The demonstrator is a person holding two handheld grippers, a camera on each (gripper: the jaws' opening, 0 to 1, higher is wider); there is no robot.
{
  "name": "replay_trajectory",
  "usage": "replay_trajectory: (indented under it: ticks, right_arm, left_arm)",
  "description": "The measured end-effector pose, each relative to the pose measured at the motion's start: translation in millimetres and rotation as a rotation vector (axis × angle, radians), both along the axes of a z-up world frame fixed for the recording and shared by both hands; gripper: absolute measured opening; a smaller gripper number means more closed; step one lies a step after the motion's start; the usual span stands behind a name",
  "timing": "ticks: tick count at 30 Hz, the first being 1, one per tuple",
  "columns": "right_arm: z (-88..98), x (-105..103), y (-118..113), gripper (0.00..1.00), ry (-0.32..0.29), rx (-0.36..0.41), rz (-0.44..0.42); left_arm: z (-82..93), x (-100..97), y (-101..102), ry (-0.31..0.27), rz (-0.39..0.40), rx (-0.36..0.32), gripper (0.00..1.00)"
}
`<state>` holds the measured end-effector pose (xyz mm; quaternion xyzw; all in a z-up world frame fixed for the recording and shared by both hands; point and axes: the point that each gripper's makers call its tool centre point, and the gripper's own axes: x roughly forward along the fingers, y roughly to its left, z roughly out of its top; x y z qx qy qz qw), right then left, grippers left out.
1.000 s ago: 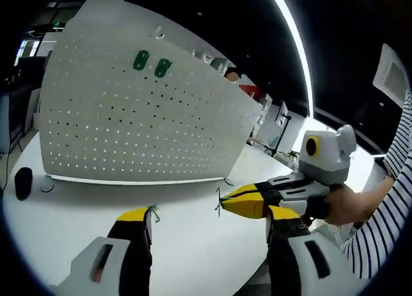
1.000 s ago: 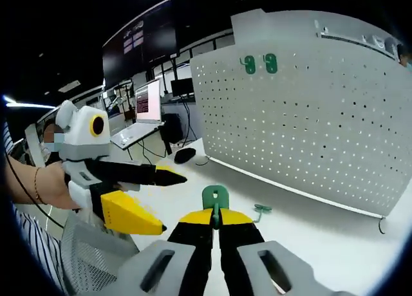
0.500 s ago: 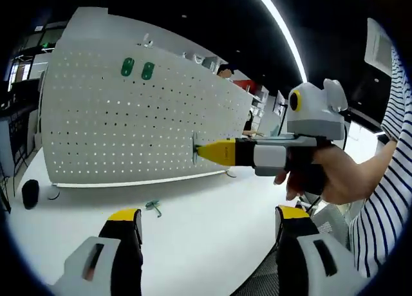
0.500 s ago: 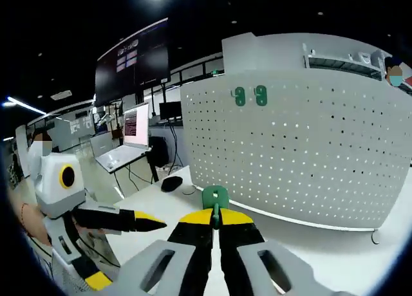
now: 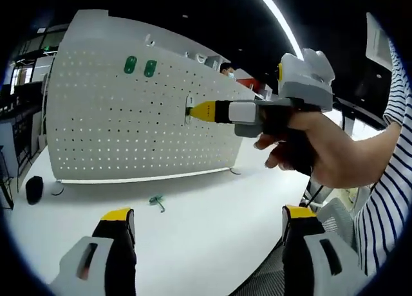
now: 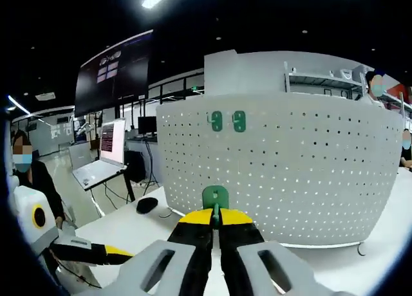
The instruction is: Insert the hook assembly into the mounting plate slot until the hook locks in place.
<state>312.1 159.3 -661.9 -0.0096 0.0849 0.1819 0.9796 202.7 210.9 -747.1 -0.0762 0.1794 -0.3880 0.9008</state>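
The white pegboard stands upright on the white table. Two green hooks are mounted near its top. My right gripper, held in a person's hand, has its yellow tip close to the board's face at mid height. In the right gripper view, that gripper is shut on a green hook assembly, facing the pegboard below the mounted green hooks. My left gripper is open wide and low over the table, with nothing between its jaws. It appears again at lower left as the left gripper.
A spare green hook lies on the table before the board. A black mouse sits at the table's left end. A laptop and a seated person are off to the left in the right gripper view.
The right gripper has risen and moved in toward the pegboard with the green hook still held. The left gripper has stayed open and low.
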Motion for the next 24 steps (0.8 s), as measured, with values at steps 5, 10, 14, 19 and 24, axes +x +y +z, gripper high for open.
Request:
replay_trajectory:
  ticks: [5, 10, 14, 19, 24]
  right_arm:
    - [5.2, 11.1, -4.8, 0.00, -0.003, 0.021, -0.031]
    - [8.8, 22.1, -5.6, 0.00, -0.007, 0.025, -0.043]
    - [13.0, 35.0, -10.2, 0.00, -0.005, 0.042, -0.068]
    - [23.9, 51.5, -15.3, 0.00, -0.022, 0.068, -0.107]
    - [32.2, 60.9, -17.8, 0.00, -0.040, 0.087, -0.136]
  left_arm:
    - [-3.9, 1.9, 4.5, 0.002, 0.021, 0.012, 0.99]
    - [-7.3, 4.4, 7.9, -0.023, 0.030, 0.055, 0.98]
    - [-12.0, 5.8, 9.8, -0.028, 0.032, 0.079, 0.98]
    - [-10.8, 7.4, 10.8, -0.045, 0.035, 0.081, 1.00]
    - [-8.2, 8.0, 10.9, -0.061, 0.041, 0.080, 1.00]
